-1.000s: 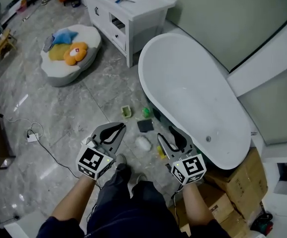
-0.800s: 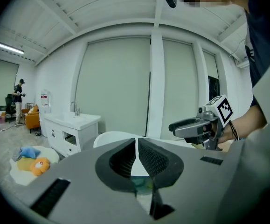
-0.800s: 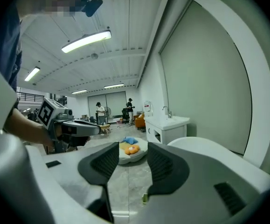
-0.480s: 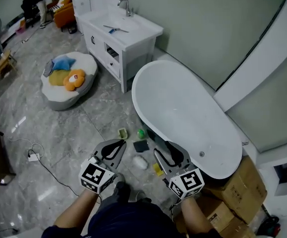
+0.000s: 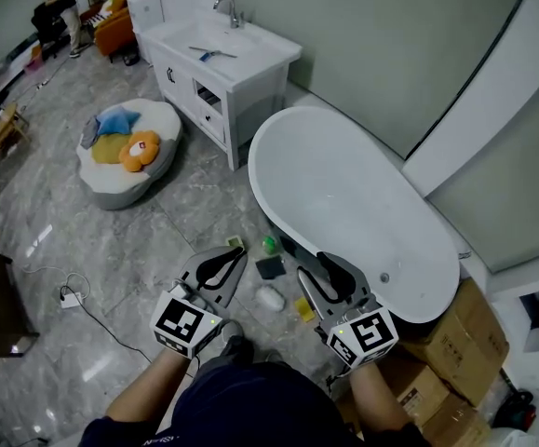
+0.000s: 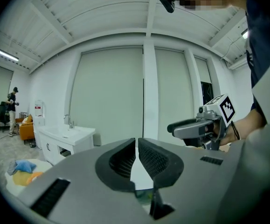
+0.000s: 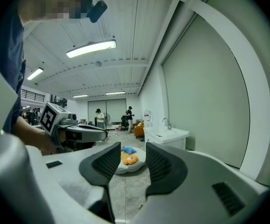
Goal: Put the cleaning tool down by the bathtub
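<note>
A white bathtub (image 5: pixel 343 203) stands on the grey floor. By its near side lie several small cleaning items: a green one (image 5: pixel 269 244), a dark pad (image 5: pixel 270 267), a white one (image 5: pixel 270 297) and a yellow one (image 5: pixel 304 308). My left gripper (image 5: pixel 238 252) hangs above them, shut and empty; its tips (image 6: pixel 137 140) nearly touch. My right gripper (image 5: pixel 312 266) hovers by the tub's rim with its jaws apart (image 7: pixel 132 146). They have just been closing a little, with nothing between them. Each gripper shows in the other's view: the right gripper (image 6: pixel 197 127), the left gripper (image 7: pixel 81 133).
A white vanity with a sink (image 5: pixel 227 54) stands behind the tub's far end. A round cushion with soft toys (image 5: pixel 125 142) lies to the left. Cardboard boxes (image 5: pixel 464 333) sit at the right, a cable and plug (image 5: pixel 69 298) at the left. A person stands far back (image 5: pixel 55 7).
Both grippers have risen from the floor items, still empty. The head view has tilted up a little, so more of the wall and the vanity shows.
</note>
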`<state>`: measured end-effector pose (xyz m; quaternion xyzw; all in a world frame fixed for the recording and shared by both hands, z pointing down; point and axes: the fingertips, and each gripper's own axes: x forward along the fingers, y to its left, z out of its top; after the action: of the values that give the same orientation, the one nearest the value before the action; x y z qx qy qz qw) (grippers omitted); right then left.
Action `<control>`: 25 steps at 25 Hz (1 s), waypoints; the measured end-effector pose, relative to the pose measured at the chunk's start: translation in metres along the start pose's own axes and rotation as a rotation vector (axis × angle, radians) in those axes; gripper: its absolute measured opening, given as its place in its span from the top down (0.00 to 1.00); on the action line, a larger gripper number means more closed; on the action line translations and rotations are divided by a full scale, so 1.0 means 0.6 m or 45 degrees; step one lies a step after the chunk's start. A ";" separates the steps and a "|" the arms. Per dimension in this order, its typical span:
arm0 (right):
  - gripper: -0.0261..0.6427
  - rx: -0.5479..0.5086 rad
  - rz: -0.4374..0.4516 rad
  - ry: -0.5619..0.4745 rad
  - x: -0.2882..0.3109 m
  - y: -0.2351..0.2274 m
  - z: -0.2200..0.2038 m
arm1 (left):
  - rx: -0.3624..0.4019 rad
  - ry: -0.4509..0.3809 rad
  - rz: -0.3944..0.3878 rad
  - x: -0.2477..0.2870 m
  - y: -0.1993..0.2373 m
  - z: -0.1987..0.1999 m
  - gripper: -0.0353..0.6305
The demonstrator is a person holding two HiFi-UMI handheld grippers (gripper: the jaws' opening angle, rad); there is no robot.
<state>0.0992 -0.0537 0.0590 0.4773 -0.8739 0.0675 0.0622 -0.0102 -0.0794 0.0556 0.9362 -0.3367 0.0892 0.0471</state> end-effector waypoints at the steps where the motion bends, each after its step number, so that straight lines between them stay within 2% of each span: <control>1: 0.70 0.003 -0.007 -0.001 0.001 -0.002 0.002 | 0.005 -0.001 -0.007 0.002 0.001 0.003 0.88; 6: 0.73 0.008 -0.025 -0.012 0.001 -0.002 0.009 | 0.005 -0.005 -0.040 0.010 0.001 0.006 0.88; 12: 0.82 0.025 -0.049 -0.017 0.003 -0.007 0.009 | 0.006 0.002 -0.075 0.018 0.001 0.005 0.88; 25: 0.95 0.029 -0.053 -0.038 0.018 0.008 0.017 | 0.004 -0.020 -0.073 0.005 0.013 0.012 0.88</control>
<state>0.0892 -0.0618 0.0505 0.4972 -0.8637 0.0691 0.0449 -0.0119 -0.0885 0.0496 0.9462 -0.3101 0.0808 0.0455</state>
